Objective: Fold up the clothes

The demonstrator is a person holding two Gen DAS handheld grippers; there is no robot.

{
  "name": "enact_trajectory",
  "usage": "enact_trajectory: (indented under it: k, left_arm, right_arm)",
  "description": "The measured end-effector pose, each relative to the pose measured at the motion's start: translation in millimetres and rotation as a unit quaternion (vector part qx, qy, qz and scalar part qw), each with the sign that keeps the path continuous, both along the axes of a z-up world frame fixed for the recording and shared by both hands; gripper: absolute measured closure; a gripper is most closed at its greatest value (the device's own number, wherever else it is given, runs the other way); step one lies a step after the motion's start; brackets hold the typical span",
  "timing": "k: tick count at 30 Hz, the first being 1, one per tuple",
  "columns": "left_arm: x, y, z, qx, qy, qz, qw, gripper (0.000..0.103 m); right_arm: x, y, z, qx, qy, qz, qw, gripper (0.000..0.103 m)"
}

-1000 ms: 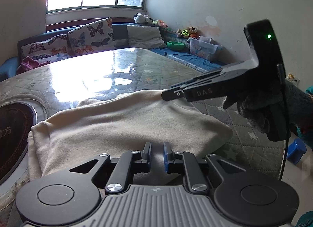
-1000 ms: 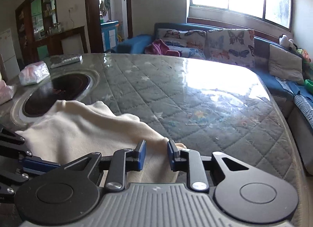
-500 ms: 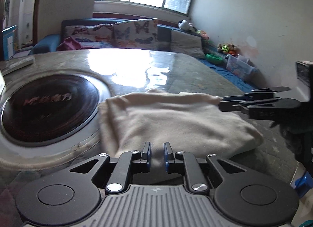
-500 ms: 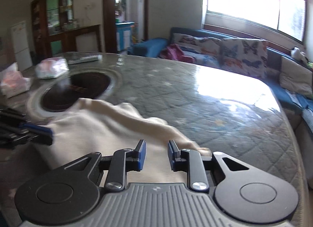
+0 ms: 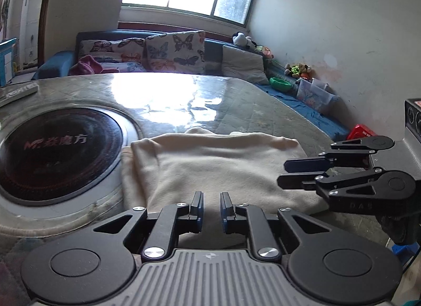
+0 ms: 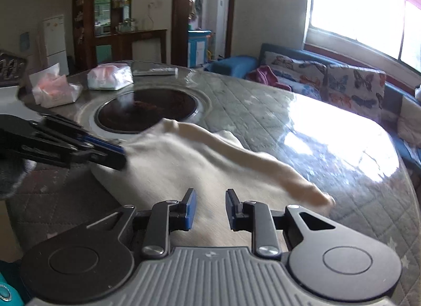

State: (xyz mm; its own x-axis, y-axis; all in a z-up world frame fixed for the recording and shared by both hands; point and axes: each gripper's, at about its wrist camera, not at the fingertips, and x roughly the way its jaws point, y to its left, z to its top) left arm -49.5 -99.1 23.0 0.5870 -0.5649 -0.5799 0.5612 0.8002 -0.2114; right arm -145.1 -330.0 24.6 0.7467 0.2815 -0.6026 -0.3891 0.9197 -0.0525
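Both tools are built alike. The left gripper [image 5: 211,210] has a ribbed grey body flanked by two round black discs, black linkage arms with triangular cut-outs, silver screw heads at the pivots, and fingers [image 5: 198,207] lined with blue pads. The right gripper [image 6: 209,208] shows the same grey ribbing, discs, silver screws and blue-faced fingers [image 6: 190,210]. Seen from the left camera, its black side plate carries the faint letters "DAS". The hand [image 5: 394,224] behind it wears a dark grey knitted glove.
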Motion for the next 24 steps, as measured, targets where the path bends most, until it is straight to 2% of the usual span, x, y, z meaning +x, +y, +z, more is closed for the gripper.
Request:
enact_trajectory:
  k: [4, 7, 11, 14, 18, 24]
  left_arm:
    - [0.5, -1.2, -8.5, 0.014, -0.003, 0.0, 0.9999, 0.086]
    - [0.2, 3.6, -5.3, 0.004, -0.004, 0.005, 1.0, 0.086]
    - [-0.2, 10.1, -1.1, -0.009, -0.006, 0.013, 0.9999, 0.086]
    - [5.0, 13.6, -6.5, -0.001, 0.006, 0.027, 0.9996, 0.086]
    - [10.0, 21.7, -3.1, -0.017, 0.015, 0.033, 0.9992, 0.086]
    - [31.4, 20.6, -0.7, -0.019, 0.019, 0.045, 0.9986, 0.086]
  right_arm:
    - [2.6, 5.9, -8.6, -0.007, 0.015, 0.007, 1.0, 0.08]
    - [-0.6, 6.1, -14.4, -0.014, 0.02, 0.005, 1.0, 0.08]
    - [-10.4, -1.2, -7.1, -0.001, 0.012, -0.003, 1.0, 0.08]
    - [-13.4, -7.0, -9.4, -0.001, 0.019, -0.011, 1.0, 0.08]
    - [-16.1, -15.6, -9.3, 0.011, 0.023, -0.021, 0.999, 0.08]
    - [-8.7, -31.9, -8.4, 0.021, 0.028, -0.053, 0.998, 0.08]
